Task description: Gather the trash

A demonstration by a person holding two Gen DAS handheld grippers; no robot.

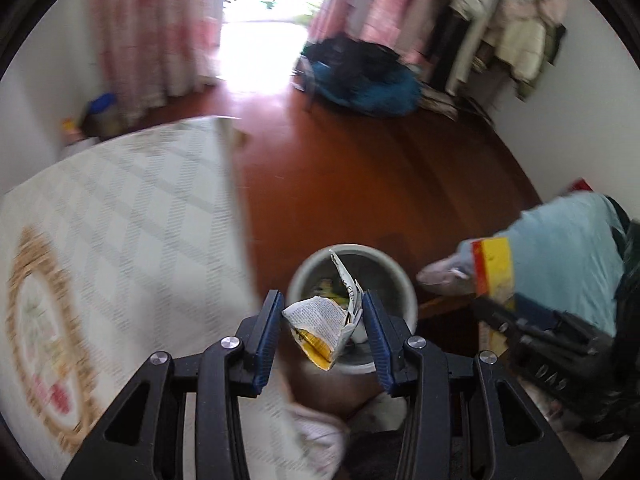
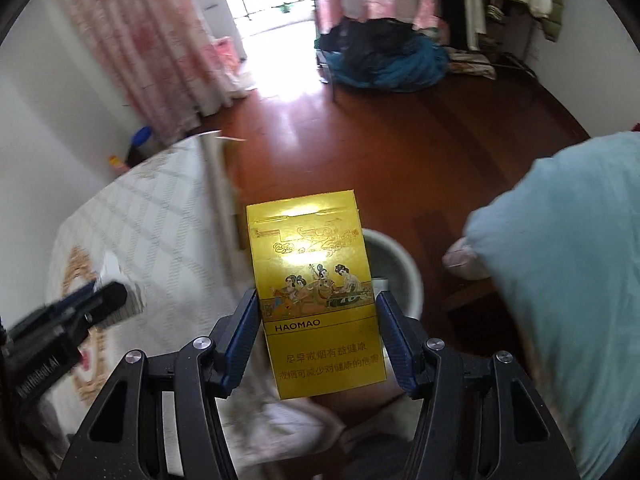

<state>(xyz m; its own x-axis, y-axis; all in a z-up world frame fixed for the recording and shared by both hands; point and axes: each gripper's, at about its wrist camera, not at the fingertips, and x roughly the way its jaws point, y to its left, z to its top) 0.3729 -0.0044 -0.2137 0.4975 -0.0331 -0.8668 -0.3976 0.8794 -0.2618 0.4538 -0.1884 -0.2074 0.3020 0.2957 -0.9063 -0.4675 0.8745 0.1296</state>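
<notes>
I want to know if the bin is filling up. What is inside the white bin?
Inside the white bin, some yellow-printed scraps show near the bottom. The crumpled wrapper in the left gripper covers the rest.

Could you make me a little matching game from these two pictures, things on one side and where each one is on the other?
Things:
1. crumpled paper
2. yellow box
3. grey bucket
4. quilted bedspread

Places:
A. on the wooden floor, some scraps inside
B. between the right gripper's fingers
C. left of the bucket
D. between the left gripper's fingers

Pairs: 1-D, 2-B, 3-A, 4-C
</notes>
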